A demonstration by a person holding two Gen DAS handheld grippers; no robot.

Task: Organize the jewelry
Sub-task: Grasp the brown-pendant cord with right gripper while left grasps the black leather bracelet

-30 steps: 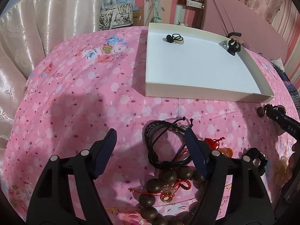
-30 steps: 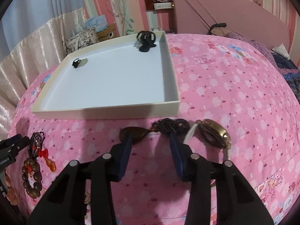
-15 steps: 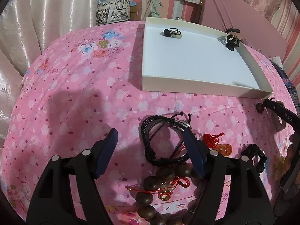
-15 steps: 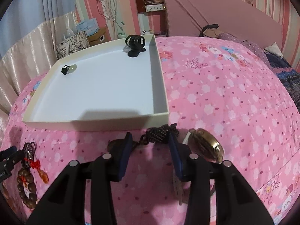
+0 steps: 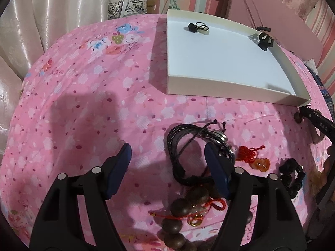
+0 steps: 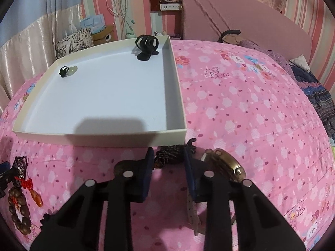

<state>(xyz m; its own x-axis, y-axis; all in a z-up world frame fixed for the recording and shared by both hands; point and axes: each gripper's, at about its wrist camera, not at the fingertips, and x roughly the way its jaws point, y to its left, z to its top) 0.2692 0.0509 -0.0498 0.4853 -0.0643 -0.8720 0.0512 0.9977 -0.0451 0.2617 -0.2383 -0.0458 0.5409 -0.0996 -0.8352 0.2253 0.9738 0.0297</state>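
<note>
In the right wrist view my right gripper [image 6: 168, 156] is closing on a dark braided cord [image 6: 169, 156], which fills the gap and touches both pads. Its brown pendant [image 6: 122, 165] lies left of the fingers. A gold watch [image 6: 226, 163] lies just to their right. In the left wrist view my left gripper [image 5: 167, 152] stands open over the bedspread. Its right finger rests against black leather bracelets [image 5: 184, 144]. A wooden bead bracelet [image 5: 182, 207] and a red knot with an orange gourd [image 5: 258, 163] lie close by. The white tray [image 5: 230, 92] holds a black claw clip [image 5: 264, 39] and a pale pendant on black cord [image 5: 196, 28].
The tray [image 6: 100, 138] sits on a pink flowered bedspread [image 6: 251, 115], its near wall just beyond my right fingers. A black beaded item [image 5: 291, 175] lies at the right. A headboard [image 6: 240, 16], curtains and bags stand behind the bed.
My right gripper's jaws have narrowed around the braided cord, and the tray looks nearer and larger. The left gripper has stayed open over the black bracelets.
</note>
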